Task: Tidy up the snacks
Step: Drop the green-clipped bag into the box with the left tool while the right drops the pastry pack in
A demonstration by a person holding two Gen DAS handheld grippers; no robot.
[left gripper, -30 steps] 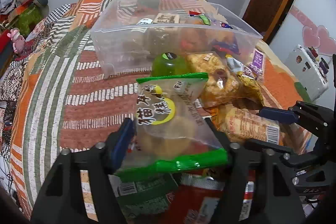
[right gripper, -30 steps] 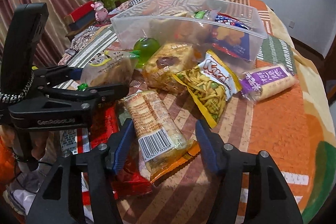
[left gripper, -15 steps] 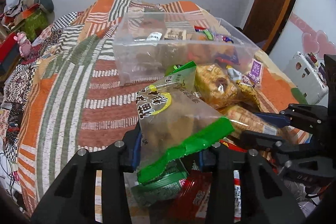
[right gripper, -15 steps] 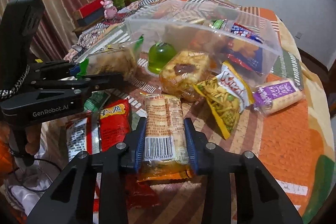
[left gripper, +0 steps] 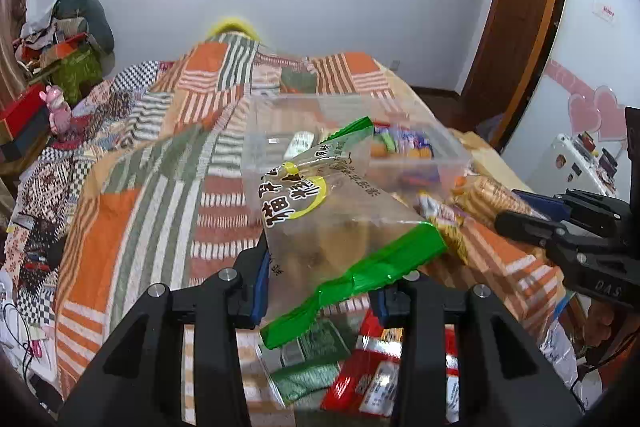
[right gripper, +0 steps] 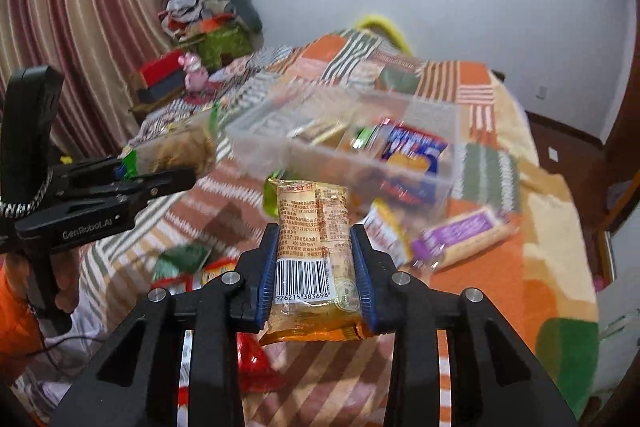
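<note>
Snacks are off the bedspread [left gripper: 132,211] now — a second ago my jaws stood open around two packets lying there, and both have since clamped and lifted. My left gripper [left gripper: 320,291] pinches the green-edged clear bag [left gripper: 340,227], my right gripper [right gripper: 316,271] the yellow barcoded packet [right gripper: 316,247]. Both hang in the air just short of the clear bin [right gripper: 340,143] — I judge dropping them in comes next.

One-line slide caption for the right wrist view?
Right gripper clamps a barcoded snack pack above the bed, clear bin ahead; left gripper holds a green-edged bag.
</note>
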